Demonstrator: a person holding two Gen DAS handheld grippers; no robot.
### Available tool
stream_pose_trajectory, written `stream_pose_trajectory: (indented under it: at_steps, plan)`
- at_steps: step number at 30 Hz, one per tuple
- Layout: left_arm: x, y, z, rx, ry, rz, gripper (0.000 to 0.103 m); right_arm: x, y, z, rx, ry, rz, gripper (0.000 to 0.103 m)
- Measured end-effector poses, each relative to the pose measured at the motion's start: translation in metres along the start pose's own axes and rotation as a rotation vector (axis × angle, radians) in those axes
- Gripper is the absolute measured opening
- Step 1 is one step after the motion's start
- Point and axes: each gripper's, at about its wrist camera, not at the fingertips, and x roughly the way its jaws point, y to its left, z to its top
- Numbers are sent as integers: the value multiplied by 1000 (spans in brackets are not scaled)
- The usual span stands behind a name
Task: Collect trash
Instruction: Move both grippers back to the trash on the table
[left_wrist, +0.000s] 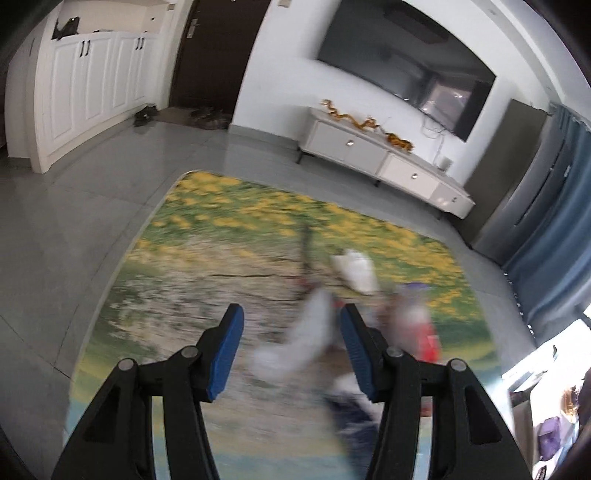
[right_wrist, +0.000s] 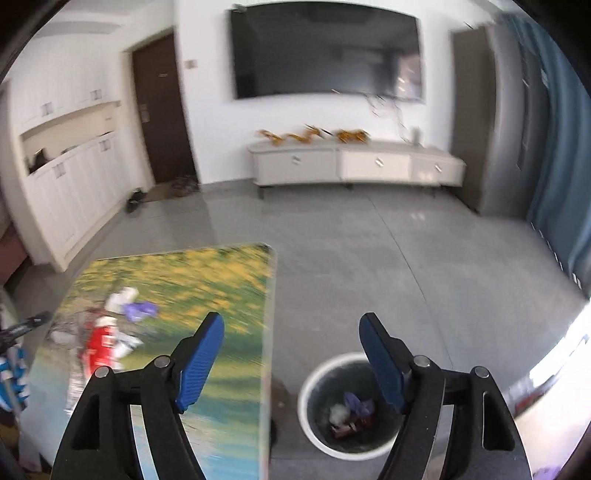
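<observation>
My left gripper (left_wrist: 291, 321) is open and empty above a table with a flower-meadow print (left_wrist: 207, 236). Blurred trash lies just ahead: a crumpled white wad (left_wrist: 306, 339) between the fingers' line, a white piece (left_wrist: 356, 273) farther off, a red packet (left_wrist: 428, 339) to the right. My right gripper (right_wrist: 291, 328) is open and empty, beyond the table's right edge (right_wrist: 267, 332), above a white-rimmed bin (right_wrist: 314, 376) holding purple and white scraps (right_wrist: 351, 410). On the table to its left lie a red packet (right_wrist: 99, 347), a purple wrapper (right_wrist: 140, 310) and white scraps (right_wrist: 120, 297).
A grey tiled floor (right_wrist: 369, 258) surrounds the table. A white TV cabinet (right_wrist: 354, 162) stands under a wall TV (right_wrist: 325, 51). White cupboards (right_wrist: 70, 184) and a dark door (right_wrist: 162, 110) are at the left, blue curtains (right_wrist: 561, 166) at the right.
</observation>
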Motion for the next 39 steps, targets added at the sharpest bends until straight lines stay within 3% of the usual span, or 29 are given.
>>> stream_pose_trajectory:
  at_steps: [6,11,14,17,21,29,34,37,39]
  plan:
    - [22,51,-3,-85,21,13,52,-12,85,23,-128,-26,110,74]
    - [12,47,0,-11,18,-82,52,6,142,17,-180,7,184,74]
    - [7,43,1,26,34,-184,52,21,167,12,-185,31,209,73]
    - [8,32,4,78,60,-252,52,38,184,6,-175,72,238,60]
    - [19,14,6,145,110,-307,52,63,204,-4,-167,142,276,52]
    - [53,-14,-3,256,198,-325,52,124,238,-37,-170,332,367,50]
    - [64,-10,-9,251,230,-321,51,149,237,-54,-107,412,417,51]
    - [67,-6,-11,240,241,-321,46,162,235,-61,-67,448,461,51]
    - [69,-3,-13,236,244,-318,41,168,235,-64,-47,461,488,57]
